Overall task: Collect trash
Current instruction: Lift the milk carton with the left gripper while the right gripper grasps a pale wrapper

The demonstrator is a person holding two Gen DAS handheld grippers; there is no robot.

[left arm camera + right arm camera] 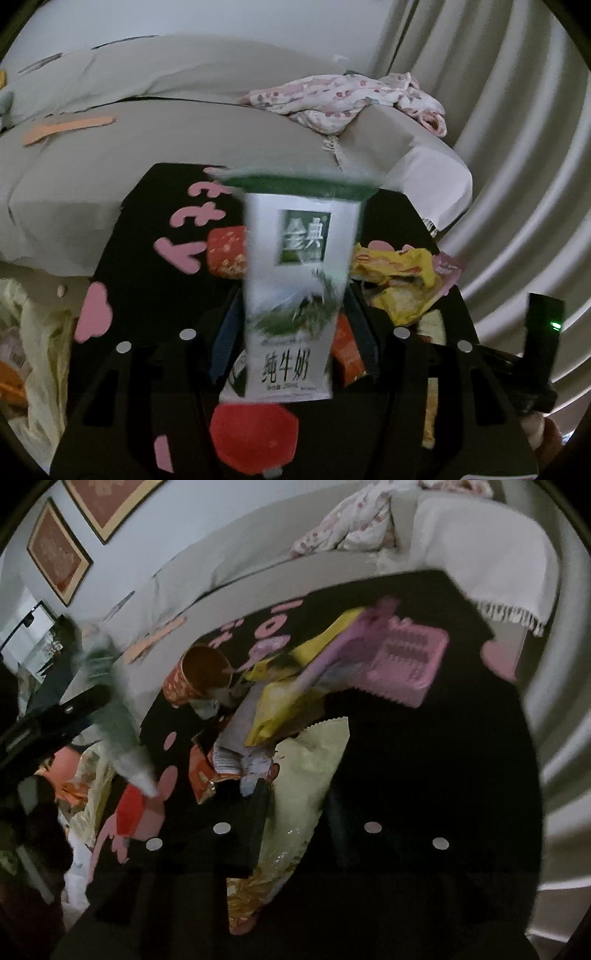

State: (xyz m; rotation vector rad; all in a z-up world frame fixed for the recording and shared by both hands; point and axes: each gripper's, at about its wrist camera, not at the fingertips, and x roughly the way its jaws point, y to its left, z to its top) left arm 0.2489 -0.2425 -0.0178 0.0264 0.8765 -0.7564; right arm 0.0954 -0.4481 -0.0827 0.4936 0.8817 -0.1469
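Left wrist view: left tool grips a milk carton; right tool pinches a pale wrapper.

Support: black surface with pink patterning, set just in front of a grey-covered sofa. Lying on it: red paper cup on its side, yellow wrappers, pale green snack bag, pink plastic tray, orange packet. Items overlap in one heap.
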